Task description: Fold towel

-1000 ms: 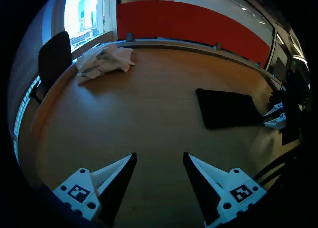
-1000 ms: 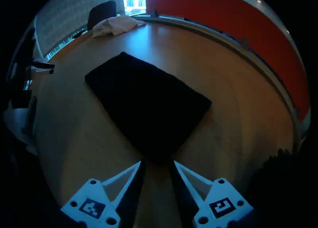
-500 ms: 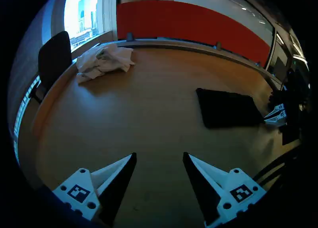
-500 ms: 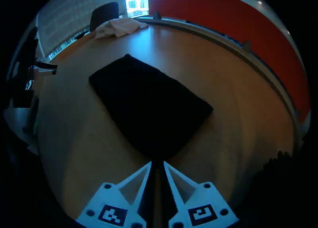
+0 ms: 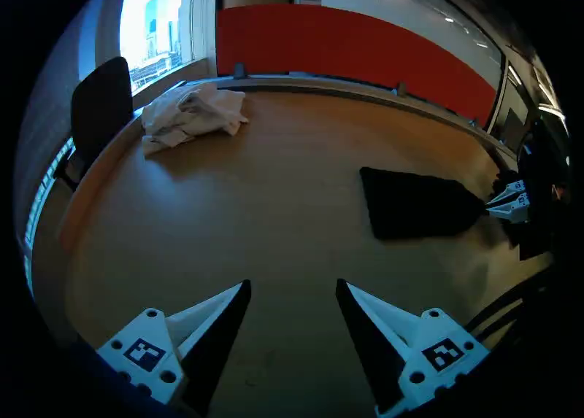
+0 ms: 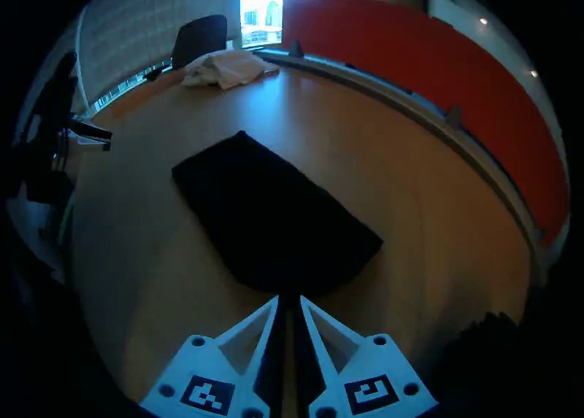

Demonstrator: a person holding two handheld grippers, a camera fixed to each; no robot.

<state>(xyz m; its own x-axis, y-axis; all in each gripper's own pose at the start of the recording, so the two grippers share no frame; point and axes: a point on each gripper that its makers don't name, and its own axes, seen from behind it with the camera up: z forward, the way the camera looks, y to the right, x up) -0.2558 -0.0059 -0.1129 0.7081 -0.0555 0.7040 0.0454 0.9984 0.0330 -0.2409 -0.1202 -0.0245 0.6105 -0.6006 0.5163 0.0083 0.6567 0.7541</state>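
Nearest in the right gripper view, the right gripper (image 6: 290, 301) shows its 2 fingers pressed almost together with a dark strip of cloth between them. They pinch the near corner of the black towel (image 6: 274, 214), which lies mostly flat on the wooden worktop (image 6: 423, 199) just ahead. In the left gripper view that corner is drawn up to a point, off the wood. The left gripper (image 5: 292, 301) hangs over bare worktop well apart from the towel, fingers spread and holding nothing. Farther off, a heap of pale cloth (image 5: 191, 111) sits at the worktop's far end, near a dark chair (image 5: 98, 108) and a red panel (image 5: 350, 46).

This looks like the start of the 1st fold, with 1 corner gripped. The next move probably calls for the left gripper to take the neighbouring corner, so both can carry that edge across evenly. Pulled by 1 corner alone, the fold would likely skew.
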